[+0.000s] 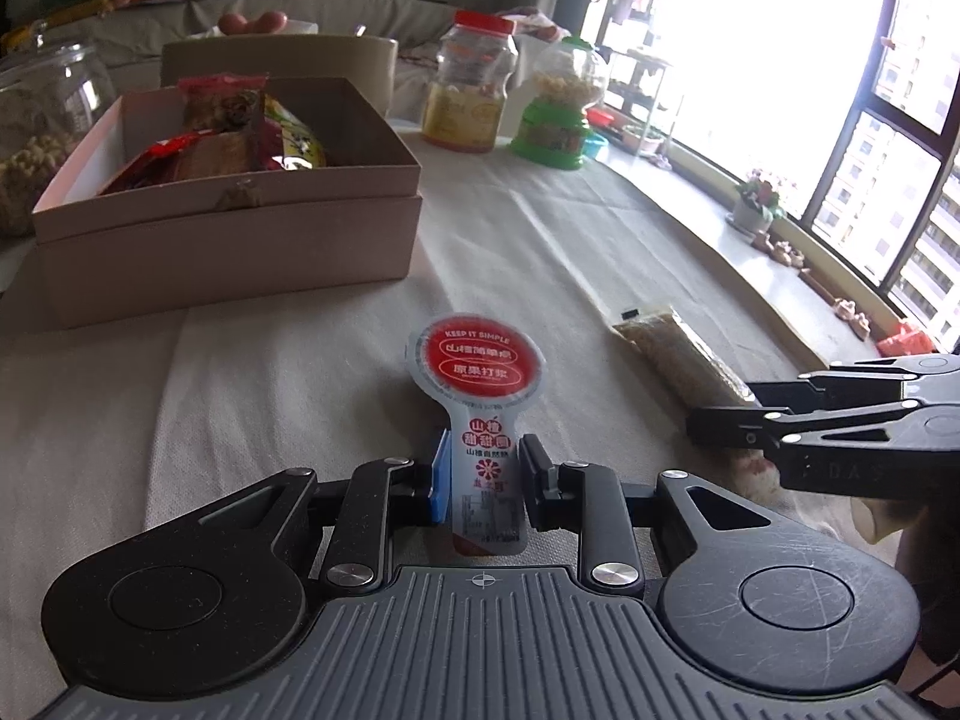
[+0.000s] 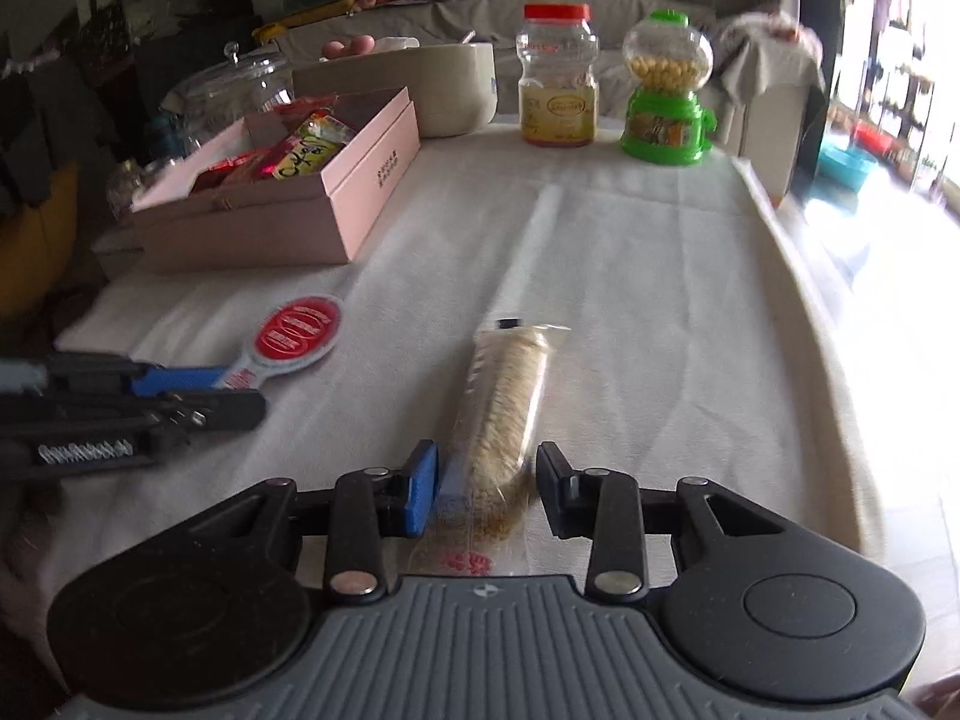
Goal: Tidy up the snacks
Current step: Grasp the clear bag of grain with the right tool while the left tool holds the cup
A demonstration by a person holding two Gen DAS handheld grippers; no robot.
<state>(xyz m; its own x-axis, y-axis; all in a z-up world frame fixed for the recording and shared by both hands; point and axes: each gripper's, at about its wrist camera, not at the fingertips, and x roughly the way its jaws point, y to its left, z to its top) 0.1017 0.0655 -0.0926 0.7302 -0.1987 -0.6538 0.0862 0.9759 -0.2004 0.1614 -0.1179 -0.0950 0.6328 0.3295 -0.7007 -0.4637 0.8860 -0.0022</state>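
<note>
- Left gripper (image 1: 485, 474) pinches the narrow neck of the red-topped snack pouch (image 1: 480, 396), low over the tablecloth (image 1: 270, 372) — light and floppy by the look of it, so the stiffer neck is the place to hold.
- Right gripper (image 2: 487, 489) has its jaws spread either side of the clear cracker packet (image 2: 510, 396), blue pad just beside it (touching? can't tell). Crackers look brittle; squeeze gently.
- The half-filled pink box (image 2: 360, 192) waits well apart, to the left.
</note>
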